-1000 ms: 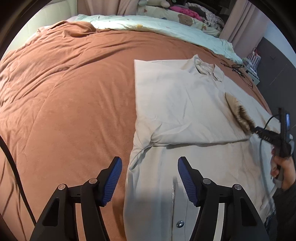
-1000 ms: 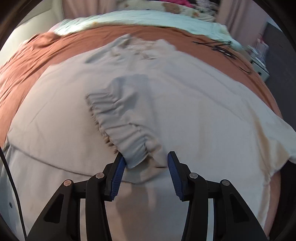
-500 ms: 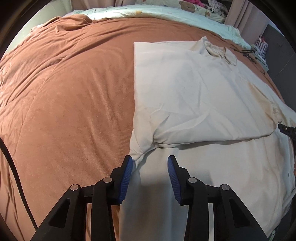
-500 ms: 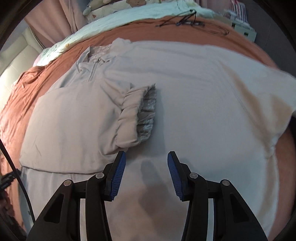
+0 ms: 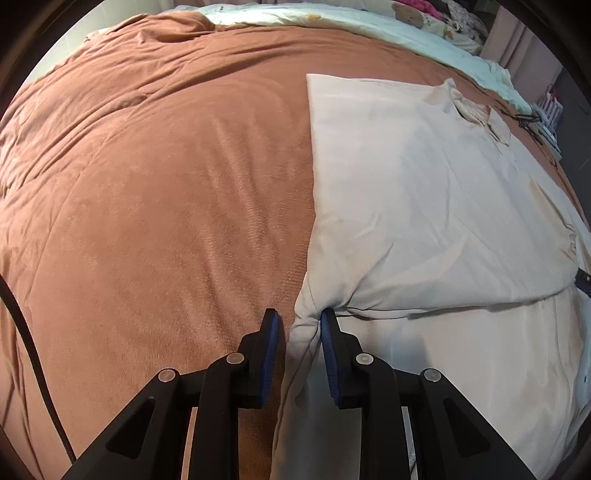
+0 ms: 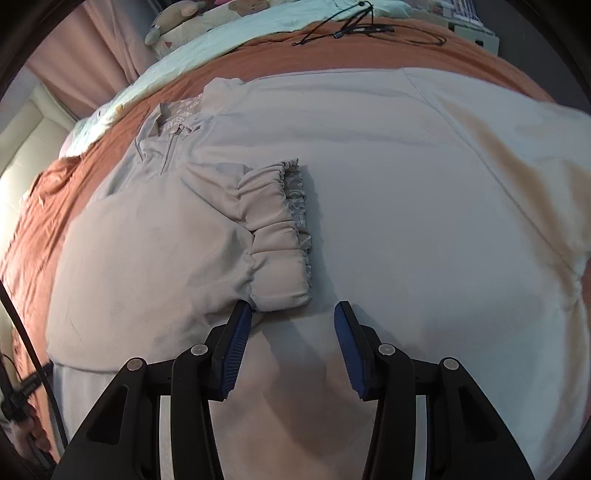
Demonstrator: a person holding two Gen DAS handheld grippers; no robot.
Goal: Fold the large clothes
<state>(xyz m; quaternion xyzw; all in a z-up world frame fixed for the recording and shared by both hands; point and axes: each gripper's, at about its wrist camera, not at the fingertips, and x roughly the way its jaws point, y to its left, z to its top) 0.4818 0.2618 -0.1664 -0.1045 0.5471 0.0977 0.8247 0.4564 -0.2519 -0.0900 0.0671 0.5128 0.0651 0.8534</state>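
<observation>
- A home bedroom: a wide bed [image 5: 147, 221] under a rust-brown cover fills most of both views.
- A pale mint quilt [image 6: 258, 29] runs along the top of the frame, with soft toys [image 6: 177, 18] at the upper left.
- Pink curtains [image 6: 85, 70] hang in the upper left corner, beside a cream padded headboard [image 6: 29, 140].

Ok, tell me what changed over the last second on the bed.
The right gripper let go of the elastic cuff, which now lies flat on the jacket, and drew back, jaws open. The left gripper moved forward to the jacket's left edge at the sleeve fold, and its jaws narrowed around that edge; a small gap is still visible. The sleeve stays folded across the chest, and the brown duvet is unchanged.
</observation>
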